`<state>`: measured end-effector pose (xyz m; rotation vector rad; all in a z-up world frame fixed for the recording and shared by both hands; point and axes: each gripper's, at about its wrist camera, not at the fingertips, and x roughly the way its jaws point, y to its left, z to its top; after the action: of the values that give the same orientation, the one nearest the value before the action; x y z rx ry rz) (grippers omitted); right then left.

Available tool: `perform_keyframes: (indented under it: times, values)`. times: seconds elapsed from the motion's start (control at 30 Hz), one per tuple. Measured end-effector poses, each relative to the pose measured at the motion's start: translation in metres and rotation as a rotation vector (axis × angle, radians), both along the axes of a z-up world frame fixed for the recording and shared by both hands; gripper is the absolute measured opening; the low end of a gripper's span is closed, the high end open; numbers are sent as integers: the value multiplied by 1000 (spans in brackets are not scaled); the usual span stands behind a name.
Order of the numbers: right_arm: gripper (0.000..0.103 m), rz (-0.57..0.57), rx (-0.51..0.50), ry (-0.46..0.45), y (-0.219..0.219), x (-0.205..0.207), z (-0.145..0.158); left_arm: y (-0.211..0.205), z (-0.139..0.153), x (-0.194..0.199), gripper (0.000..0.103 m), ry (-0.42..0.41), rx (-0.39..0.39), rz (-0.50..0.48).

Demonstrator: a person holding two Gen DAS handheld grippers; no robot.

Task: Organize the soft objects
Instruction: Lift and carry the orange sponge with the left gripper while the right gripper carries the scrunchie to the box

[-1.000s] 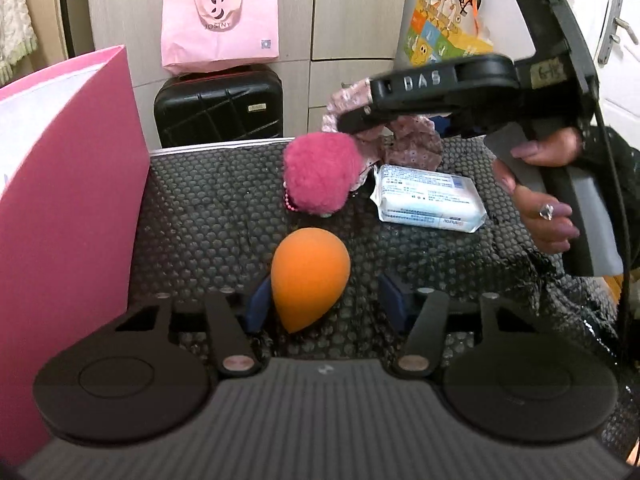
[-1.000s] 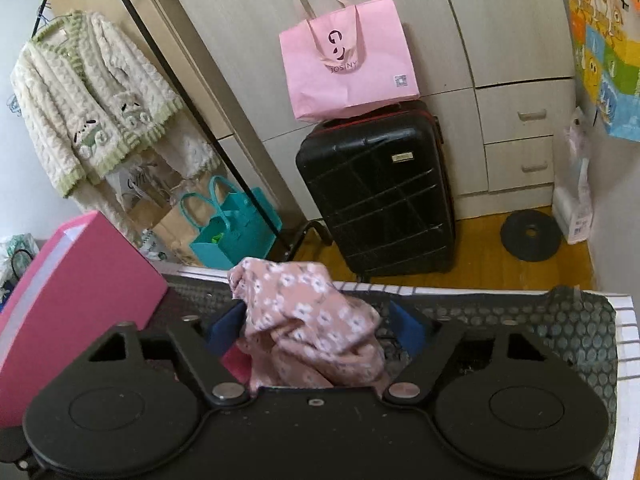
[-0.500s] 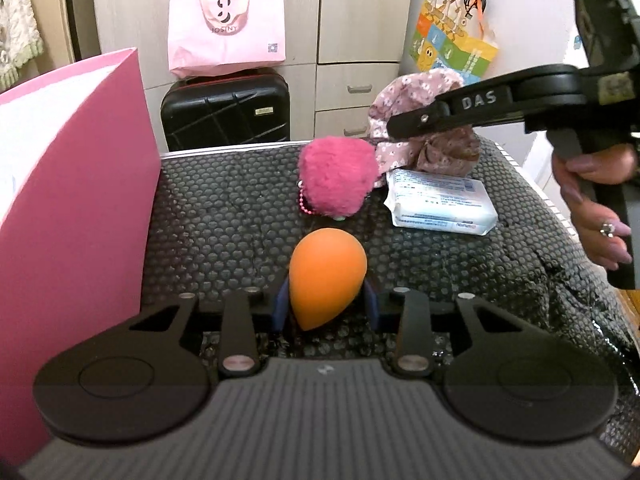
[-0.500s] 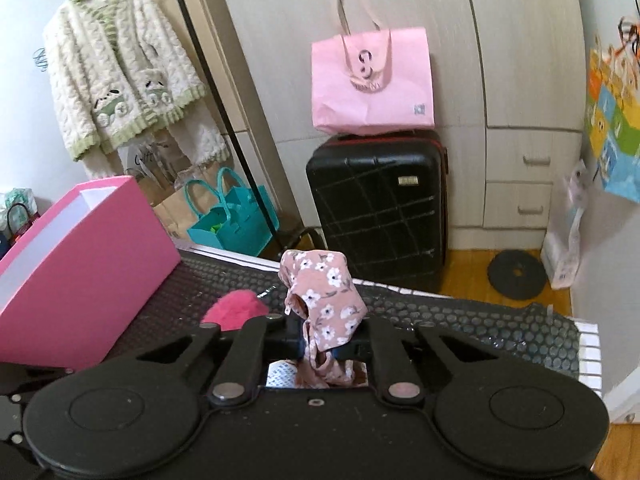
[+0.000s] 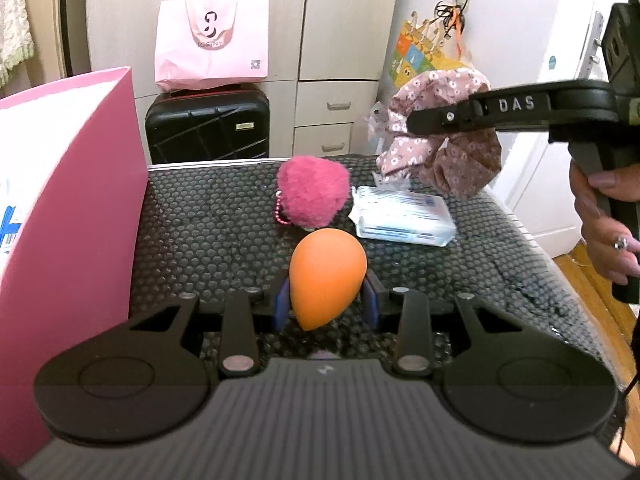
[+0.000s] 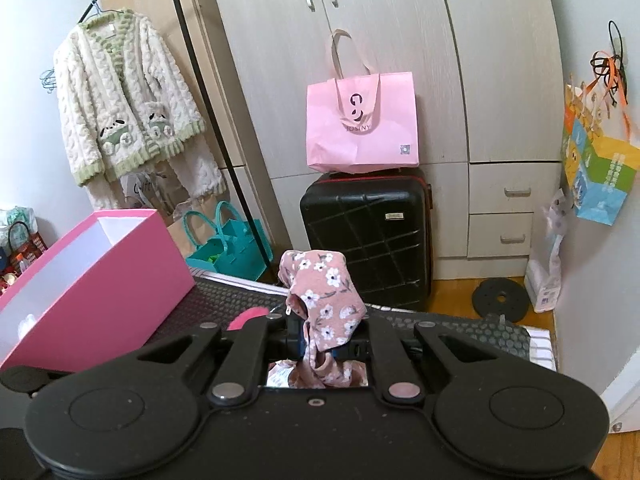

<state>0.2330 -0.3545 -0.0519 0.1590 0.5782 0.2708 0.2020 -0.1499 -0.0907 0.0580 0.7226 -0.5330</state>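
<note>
**Both tongs full, much of the room cut off**

The left tongs (image 5: 326, 306) are clamped on one orange sponge egg (image 5: 327, 276), just above the black dotted counter (image 5: 208, 236). The right tongs (image 6: 330, 336) pinch one floral cloth (image 6: 324, 300), lifted clear of the counter; its lower folds vanish behind the tool's body. One pink pompom (image 5: 312, 192) hides part of its bead chain. One wipes pack (image 5: 402, 220) lies beside it, print unreadable. The pink box (image 5: 68, 216) runs off frame; its contents barely show. A hand (image 5: 608, 216) is half cropped.
</note>
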Motion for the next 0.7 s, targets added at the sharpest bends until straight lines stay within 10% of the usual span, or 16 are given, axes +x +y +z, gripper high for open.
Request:
perform_keyframes:
  times: [0.7]
  values:
    - [14,44,116,152,21,-90,-13,30,33,-58,35,2,-72,-72]
